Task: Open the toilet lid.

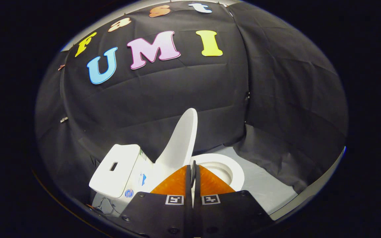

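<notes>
Gripper view: my claw [193, 170] is pressed together w/ nothing in it. Toilet lid [181, 140] stands raised just ahead of the fingertips, leaning back toward the tank [116, 168], bowl [225, 167] open beside it. Looks basically done imo.

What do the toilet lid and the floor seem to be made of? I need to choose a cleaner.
Toilet lid, raised: smooth white plastic by its thin, evenly satin shell, though that's a guess. Floor: pale matte sheet, perhaps vinyl or board; unclear. The hand-held gripper is closed just ahead of the lid.
</notes>
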Available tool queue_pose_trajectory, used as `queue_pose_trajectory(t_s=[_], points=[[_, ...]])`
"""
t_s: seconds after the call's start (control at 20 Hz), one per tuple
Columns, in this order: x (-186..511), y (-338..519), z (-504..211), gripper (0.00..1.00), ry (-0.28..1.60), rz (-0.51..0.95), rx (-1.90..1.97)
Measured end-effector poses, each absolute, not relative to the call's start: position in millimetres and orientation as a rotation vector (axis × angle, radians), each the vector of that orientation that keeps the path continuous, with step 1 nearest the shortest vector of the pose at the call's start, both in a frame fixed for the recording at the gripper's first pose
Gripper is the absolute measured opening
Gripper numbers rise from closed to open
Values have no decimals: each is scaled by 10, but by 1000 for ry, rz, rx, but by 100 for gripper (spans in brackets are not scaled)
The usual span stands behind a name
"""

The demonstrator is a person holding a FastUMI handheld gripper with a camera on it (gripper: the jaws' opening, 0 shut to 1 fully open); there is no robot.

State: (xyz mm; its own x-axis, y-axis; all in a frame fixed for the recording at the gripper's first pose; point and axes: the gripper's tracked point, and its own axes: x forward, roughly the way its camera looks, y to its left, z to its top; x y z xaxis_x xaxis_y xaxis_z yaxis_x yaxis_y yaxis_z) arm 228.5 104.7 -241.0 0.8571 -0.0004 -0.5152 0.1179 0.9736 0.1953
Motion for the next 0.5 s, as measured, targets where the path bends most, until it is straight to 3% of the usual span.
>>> queue_pose_trajectory(t_s=[0.5], points=[[2215, 1869, -2007, 5, 469, -5, 154]])
